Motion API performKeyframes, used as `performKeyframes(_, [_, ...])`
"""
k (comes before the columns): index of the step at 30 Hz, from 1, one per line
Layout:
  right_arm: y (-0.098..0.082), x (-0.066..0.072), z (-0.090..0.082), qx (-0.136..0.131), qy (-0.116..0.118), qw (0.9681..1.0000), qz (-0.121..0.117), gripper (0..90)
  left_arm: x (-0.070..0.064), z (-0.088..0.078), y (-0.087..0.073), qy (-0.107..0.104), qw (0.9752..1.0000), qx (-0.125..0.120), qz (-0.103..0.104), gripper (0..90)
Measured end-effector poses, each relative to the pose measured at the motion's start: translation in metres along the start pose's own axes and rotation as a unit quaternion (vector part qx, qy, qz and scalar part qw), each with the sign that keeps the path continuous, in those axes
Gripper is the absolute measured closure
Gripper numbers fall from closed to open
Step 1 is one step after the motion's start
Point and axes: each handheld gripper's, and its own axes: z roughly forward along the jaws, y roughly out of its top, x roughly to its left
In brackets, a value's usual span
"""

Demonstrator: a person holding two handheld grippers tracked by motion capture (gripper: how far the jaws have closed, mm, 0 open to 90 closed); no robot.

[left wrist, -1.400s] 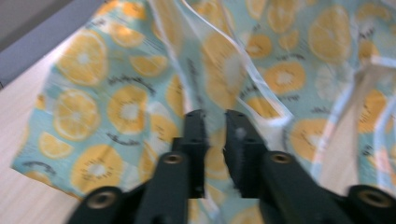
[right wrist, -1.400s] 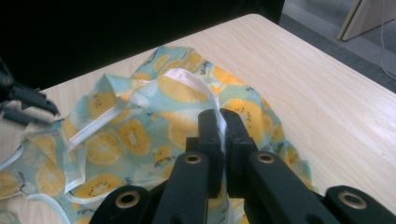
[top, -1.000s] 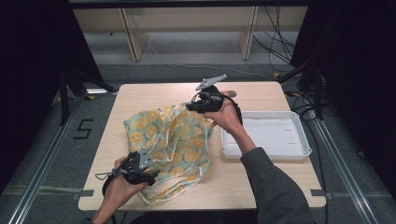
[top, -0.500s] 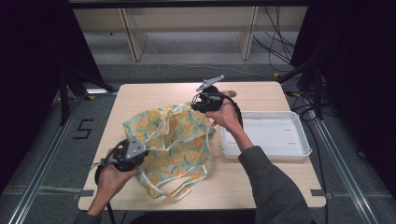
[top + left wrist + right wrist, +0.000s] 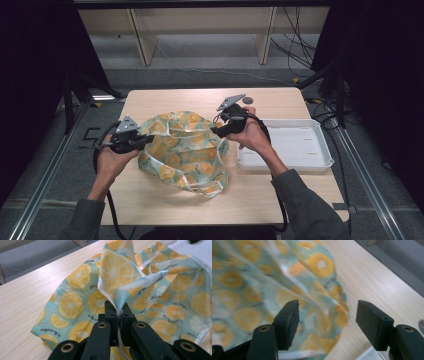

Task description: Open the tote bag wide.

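Observation:
A teal cloth (image 5: 185,150) printed with orange and lemon slices lies bunched in the middle of the wooden table (image 5: 165,100). My left gripper (image 5: 146,140) is at the cloth's left side, shut on a white-hemmed edge. In the left gripper view that edge of the cloth (image 5: 125,277) rises in a peak from the closed left gripper (image 5: 119,312). My right gripper (image 5: 216,131) hovers at the cloth's upper right, open. In the right gripper view the blurred cloth (image 5: 262,285) lies below and to the left of the wide gap of the right gripper (image 5: 328,315).
A shallow white tray (image 5: 300,145) sits on the right of the table, just beside the right hand. A small dark round object (image 5: 248,100) lies near the table's far edge. Bare wood (image 5: 372,282) stretches past the cloth. Dark frame posts flank the table.
My left gripper has gone from the table's front edge up and to the left, drawing the cloth's edge with it. The right gripper has come a little nearer.

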Motion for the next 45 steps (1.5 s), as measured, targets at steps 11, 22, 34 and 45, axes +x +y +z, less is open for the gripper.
performKeyframes(11, [-0.018, 0.051, 0.049, 0.06, 0.008, 0.993, -0.102, 28.3, 0.004, 0.0, 0.005, -0.004, 0.9999, 0.002, -0.014, 87.8])
performKeyframes(22, [-0.002, 0.035, 0.068, 0.074, -0.05, 0.9855, -0.145, 90.0, 0.014, -0.003, -0.009, 0.004, 0.9996, -0.002, -0.027, 87.1])
performKeyframes(34, [0.053, -0.002, 0.051, -0.03, -0.024, 0.9976, -0.057, 90.0, 0.024, 0.014, -0.044, 0.009, 0.9987, 0.029, -0.04, 74.4])
performKeyframes(45, [0.074, -0.007, 0.072, -0.02, -0.032, 0.9986, -0.037, 90.0, -0.014, -0.012, -0.011, 0.049, 0.9983, 0.01, 0.029, 34.6])
